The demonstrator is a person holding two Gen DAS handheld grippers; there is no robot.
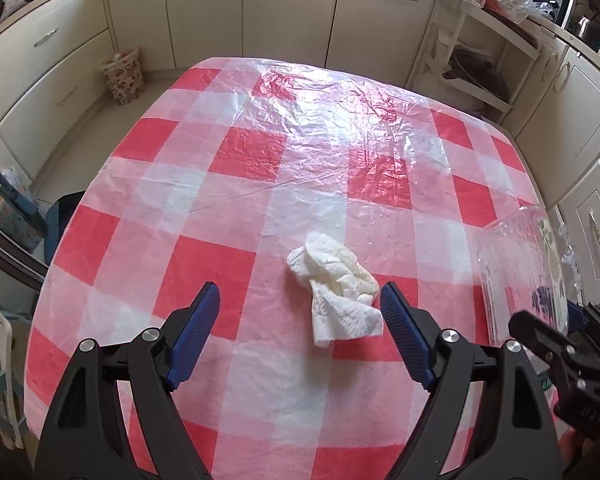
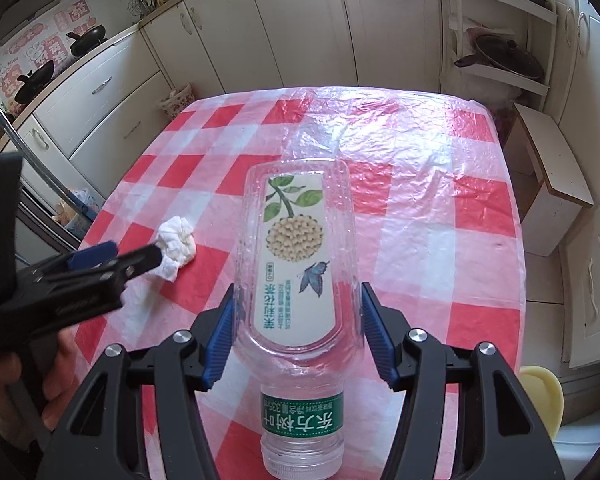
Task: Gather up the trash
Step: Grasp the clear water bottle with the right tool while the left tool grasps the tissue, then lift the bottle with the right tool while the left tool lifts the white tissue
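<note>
A crumpled white tissue (image 1: 338, 286) lies on the red-and-white checked table (image 1: 236, 152). My left gripper (image 1: 300, 300) is open, low over the table, with the tissue between its blue fingers, nearer the right one. The tissue (image 2: 176, 246) and the left gripper (image 2: 112, 258) also show at the left of the right wrist view. My right gripper (image 2: 296, 304) is shut on an empty clear plastic bottle (image 2: 296, 256) with a flower label, held above the table, neck toward the camera. The bottle (image 1: 520, 264) shows at the right edge of the left wrist view.
A clear plastic sheet covers the table (image 2: 420, 184). A floral waste basket (image 1: 123, 76) stands on the floor beyond the table's far left corner. Cream cabinets (image 1: 284, 8) ring the room. A white shelf rack (image 2: 500, 40) and a white stool (image 2: 548, 176) stand to the right.
</note>
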